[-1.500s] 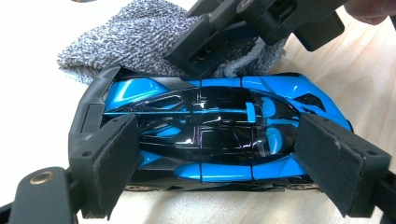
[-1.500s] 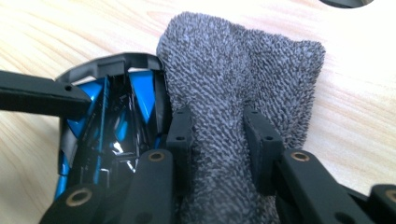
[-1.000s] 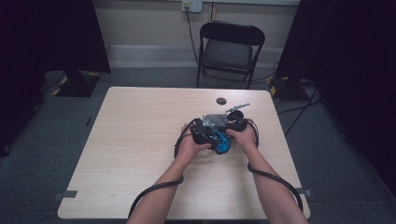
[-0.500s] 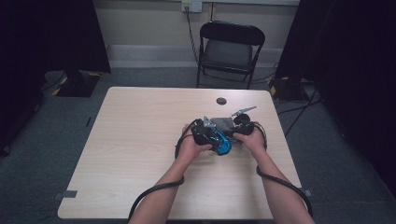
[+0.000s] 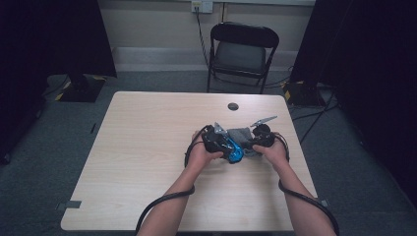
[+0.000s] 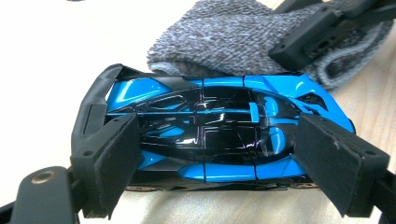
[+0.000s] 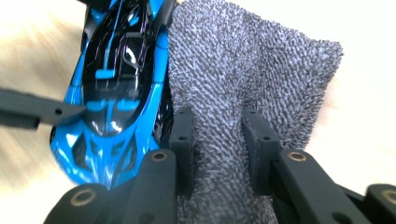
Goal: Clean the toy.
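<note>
Toy car (image 6: 224, 135): blue and black, on the table (image 5: 147, 147) toward its right edge, touching the sock.
Left gripper (image 6: 219, 158): jaws clamped on the car's two ends.
Right gripper (image 7: 217, 149): jaws pinching the grey sock (image 7: 252, 74).
Sock: lies just beside the car.

A pale wooden table (image 5: 147, 147) — on it a blue toy car (image 5: 235, 151), grey sock (image 5: 241, 134), small dark disc (image 5: 233, 106).

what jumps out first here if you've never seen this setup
A glossy blue and black toy car sits lengthwise between the pads of the left hand-held gripper, right of the table's middle. Right beside it, the right hand-held gripper pinches a grey knitted sock.
</note>
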### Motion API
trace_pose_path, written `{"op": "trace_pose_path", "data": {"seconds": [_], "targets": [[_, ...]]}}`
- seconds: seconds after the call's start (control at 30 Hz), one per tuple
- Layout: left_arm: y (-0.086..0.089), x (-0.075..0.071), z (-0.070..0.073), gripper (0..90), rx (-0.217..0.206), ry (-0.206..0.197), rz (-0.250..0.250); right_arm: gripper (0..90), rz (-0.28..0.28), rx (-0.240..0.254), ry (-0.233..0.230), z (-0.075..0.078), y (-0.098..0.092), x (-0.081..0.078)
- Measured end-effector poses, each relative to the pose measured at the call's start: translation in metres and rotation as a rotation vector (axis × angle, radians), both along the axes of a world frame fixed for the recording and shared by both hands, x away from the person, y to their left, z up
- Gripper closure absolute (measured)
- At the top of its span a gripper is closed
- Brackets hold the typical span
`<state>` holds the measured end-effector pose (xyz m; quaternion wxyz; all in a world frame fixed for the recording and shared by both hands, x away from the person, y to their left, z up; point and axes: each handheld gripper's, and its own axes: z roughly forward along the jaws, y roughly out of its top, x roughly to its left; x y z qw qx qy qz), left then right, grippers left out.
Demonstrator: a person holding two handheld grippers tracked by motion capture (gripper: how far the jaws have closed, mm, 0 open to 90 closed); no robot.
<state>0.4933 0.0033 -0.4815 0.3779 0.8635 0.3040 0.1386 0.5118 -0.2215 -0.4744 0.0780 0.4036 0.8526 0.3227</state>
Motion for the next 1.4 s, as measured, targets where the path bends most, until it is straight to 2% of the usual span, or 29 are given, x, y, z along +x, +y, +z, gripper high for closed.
{"op": "trace_pose_path", "data": {"seconds": [0.2,0.33,0.4,0.43,0.5,0.63,0.73,0.9,0.97,1.0,1.1,1.2,1.4], "targets": [[-0.001,0.0,0.001,14.6,0.002,0.005,0.002,67.7,-0.007,0.002,-0.011,0.0,-0.003,-0.006],[-0.001,0.0,0.0,14.6,0.002,0.005,0.002,59.5,-0.029,-0.019,-0.04,0.002,-0.003,-0.008],[0.0,0.0,0.0,14.6,0.001,0.003,0.001,55.7,-0.035,-0.012,-0.041,0.003,-0.003,-0.009],[0.0,0.0,0.0,14.6,0.002,0.002,0.0,52.1,-0.055,-0.004,-0.042,0.004,-0.004,-0.009],[0.0,0.0,0.0,14.6,0.0,0.002,0.0,52.6,-0.085,0.039,-0.048,0.007,-0.005,-0.008],[0.0,0.0,0.0,14.6,-0.001,0.0,-0.001,50.0,-0.176,0.063,-0.055,0.013,-0.006,-0.004],[0.0,0.0,0.0,14.7,0.0,-0.001,-0.003,50.1,-0.253,0.056,-0.031,0.011,-0.005,0.002],[0.0,0.0,0.0,14.7,0.0,0.0,-0.005,54.3,-0.325,0.047,0.011,0.002,-0.001,0.007],[0.0,0.0,0.0,14.7,0.001,0.0,-0.004,54.4,-0.326,0.041,0.017,-0.002,0.002,0.007],[0.0,0.0,0.0,14.7,0.0,0.0,-0.004,54.7,-0.316,0.016,0.002,-0.003,0.005,0.006],[0.001,0.0,0.0,14.7,-0.002,-0.003,-0.005,62.2,-0.29,-0.018,-0.013,-0.005,0.01,0.004],[0.001,0.0,0.0,14.7,-0.002,-0.002,-0.005,70.7,-0.253,-0.007,0.004,-0.004,0.01,0.003],[0.001,0.0,-0.001,14.7,-0.005,-0.004,-0.007,73.9,-0.217,0.004,0.022,-0.002,0.002,-0.003]]}}
